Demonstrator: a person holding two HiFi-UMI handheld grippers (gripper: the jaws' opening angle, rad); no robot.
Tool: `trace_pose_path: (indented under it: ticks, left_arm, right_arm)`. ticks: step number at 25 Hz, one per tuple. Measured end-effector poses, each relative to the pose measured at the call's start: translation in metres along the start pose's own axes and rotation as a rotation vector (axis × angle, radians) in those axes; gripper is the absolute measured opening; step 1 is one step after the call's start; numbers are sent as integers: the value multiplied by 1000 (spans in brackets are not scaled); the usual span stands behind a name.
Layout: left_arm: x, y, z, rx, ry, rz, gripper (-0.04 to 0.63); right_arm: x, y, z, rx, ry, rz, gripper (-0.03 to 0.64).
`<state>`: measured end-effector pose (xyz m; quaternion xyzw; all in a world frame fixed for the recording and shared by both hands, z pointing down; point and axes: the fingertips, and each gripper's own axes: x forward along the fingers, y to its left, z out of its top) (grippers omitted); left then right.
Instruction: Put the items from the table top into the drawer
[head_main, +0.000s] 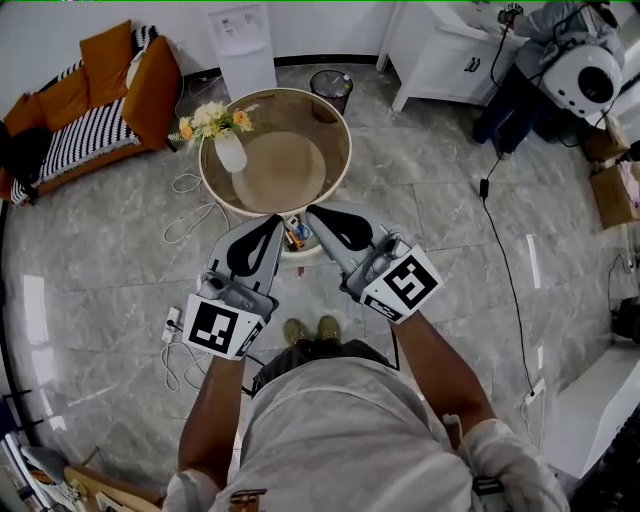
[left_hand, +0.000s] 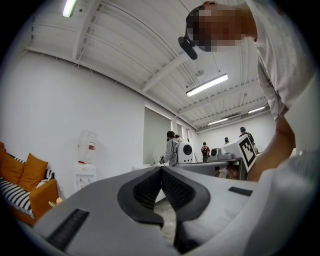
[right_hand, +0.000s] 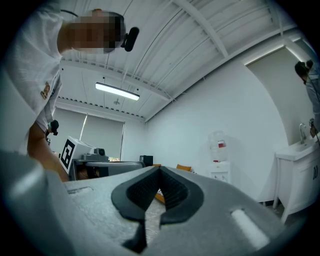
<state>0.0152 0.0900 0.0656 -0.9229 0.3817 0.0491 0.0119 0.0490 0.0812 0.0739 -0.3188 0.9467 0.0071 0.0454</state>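
The round table (head_main: 337, 185) has a vase of flowers (head_main: 228, 143) standing on its left side. At its near edge an open drawer (head_main: 300, 250) shows several small colourful items (head_main: 293, 236) inside. My left gripper (head_main: 277, 219) and right gripper (head_main: 311, 211) hover side by side over the drawer, tips close together, both shut and empty. In the left gripper view the left gripper (left_hand: 161, 168) has its jaws touching, aimed about level across the room. The right gripper (right_hand: 160, 170) looks the same in its own view, with nothing between the pads.
An orange sofa (head_main: 85, 100) stands at the far left, a water dispenser (head_main: 243, 45) and a bin (head_main: 331, 92) behind the table, a white cabinet (head_main: 445, 55) at the back right. Cables and a power strip (head_main: 172, 322) lie on the floor to the left. People stand in the distance (left_hand: 172, 147).
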Motion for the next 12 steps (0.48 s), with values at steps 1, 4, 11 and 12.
trace_pose_path:
  ticks: [1,4,11,12]
  left_arm:
    - [0,0,0,-2,-1,-1,0]
    - [0,2,-1,-5,-1,-3,0]
    - [1,10,-4,-9,-14,1,0]
    - [2,12,-4,-10,-18,2,0]
  right_arm:
    - [0,0,1,-3,1,-2,0]
    - [-1,-1,1,-12,5,-5,0]
    - [1,-2,-4,-24,22,-16,0]
    - [2,-2,-4,-26,24,-16,0]
